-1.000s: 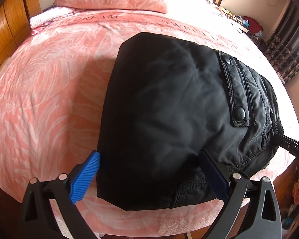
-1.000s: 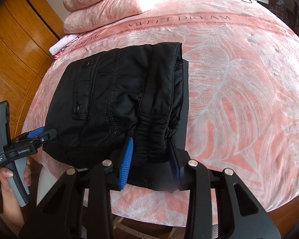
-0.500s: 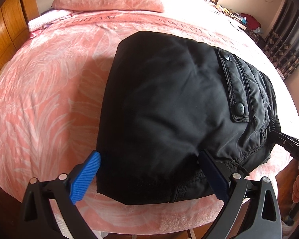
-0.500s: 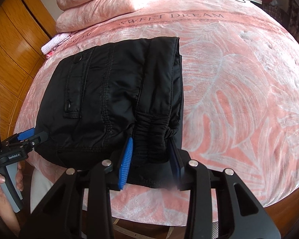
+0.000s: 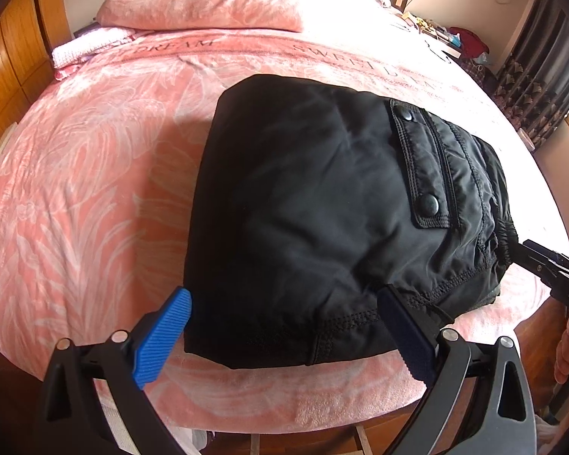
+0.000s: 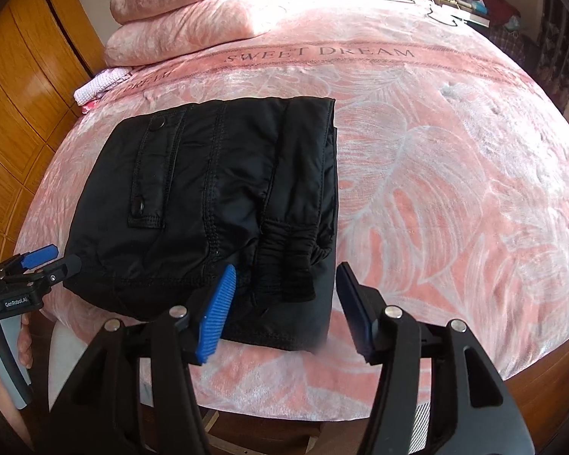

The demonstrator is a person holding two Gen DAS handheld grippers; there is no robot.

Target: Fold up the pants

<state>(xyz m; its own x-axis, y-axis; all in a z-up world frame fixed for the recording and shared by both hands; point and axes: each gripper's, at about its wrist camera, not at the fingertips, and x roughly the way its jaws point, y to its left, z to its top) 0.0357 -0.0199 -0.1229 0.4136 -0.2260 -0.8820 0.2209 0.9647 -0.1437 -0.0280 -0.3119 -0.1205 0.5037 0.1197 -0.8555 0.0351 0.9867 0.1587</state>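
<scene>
Both the left gripper (image 5: pixel 284 326) and right gripper (image 6: pixel 288 303) wide open beside folded black pants (image 5: pixel 322 208).

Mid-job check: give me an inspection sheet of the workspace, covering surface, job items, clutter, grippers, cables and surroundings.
Surface: pink leaf-print blanket on the bed, lettered SWEET DREAM.
Job's things: black pants folded into a compact stack near the bed's front edge, snap pocket flap on top, elastic cuff at the near end.
Clutter: pink pillows at the head; small knitted cloth beside them.
Grippers: left gripper open, fingers either side of the stack's corner; right gripper open around the cuff.
Cables: nothing seen.
Surroundings: wooden wardrobe, dark curtains, cluttered side table.
</scene>
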